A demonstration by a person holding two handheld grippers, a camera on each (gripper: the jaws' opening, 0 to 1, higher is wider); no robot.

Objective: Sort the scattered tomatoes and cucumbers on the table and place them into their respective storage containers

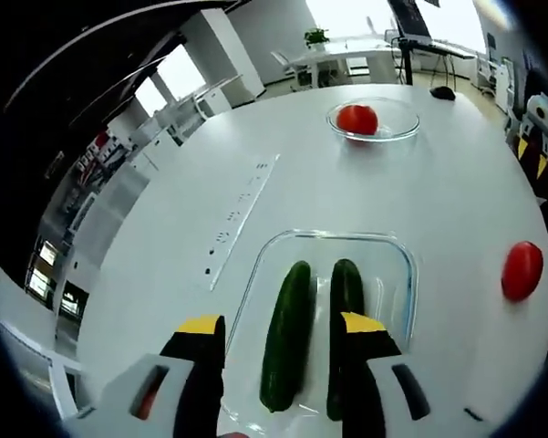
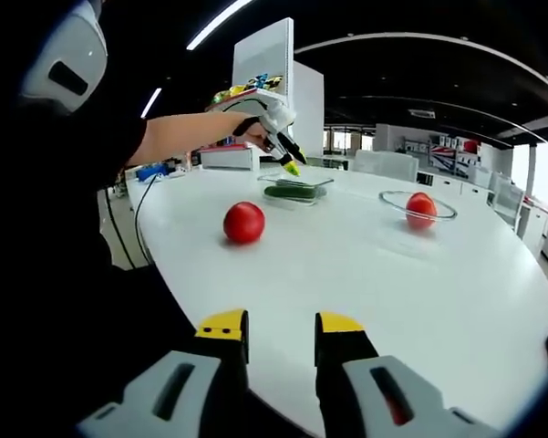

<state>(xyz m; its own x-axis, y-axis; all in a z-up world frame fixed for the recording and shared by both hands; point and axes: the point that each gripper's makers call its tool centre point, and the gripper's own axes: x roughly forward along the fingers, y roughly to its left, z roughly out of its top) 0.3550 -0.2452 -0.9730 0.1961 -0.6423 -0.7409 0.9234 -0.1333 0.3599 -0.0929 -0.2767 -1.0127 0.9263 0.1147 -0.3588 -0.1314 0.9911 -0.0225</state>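
Note:
Two dark green cucumbers (image 1: 287, 333) (image 1: 347, 287) lie side by side in a rectangular glass container (image 1: 405, 274). My left gripper (image 1: 281, 324) hovers open just above them, holding nothing. A tomato (image 1: 356, 119) rests in a round glass bowl (image 1: 407, 117) farther off, and a loose tomato (image 1: 522, 270) lies on the table to the right. In the right gripper view, my right gripper (image 2: 281, 324) stands open and empty over the near table edge. Ahead of it are the loose tomato (image 2: 244, 222), the cucumber container (image 2: 315, 182) with the left gripper (image 2: 290, 167) over it, and the bowl (image 2: 390, 196) holding its tomato (image 2: 420, 208).
The white round table (image 1: 438, 192) has a recessed socket strip (image 1: 242, 212) left of the container. A small black object (image 1: 443, 92) lies at its far edge. A person's arm (image 2: 182, 132) reaches over the table from the left. Desks and chairs stand beyond.

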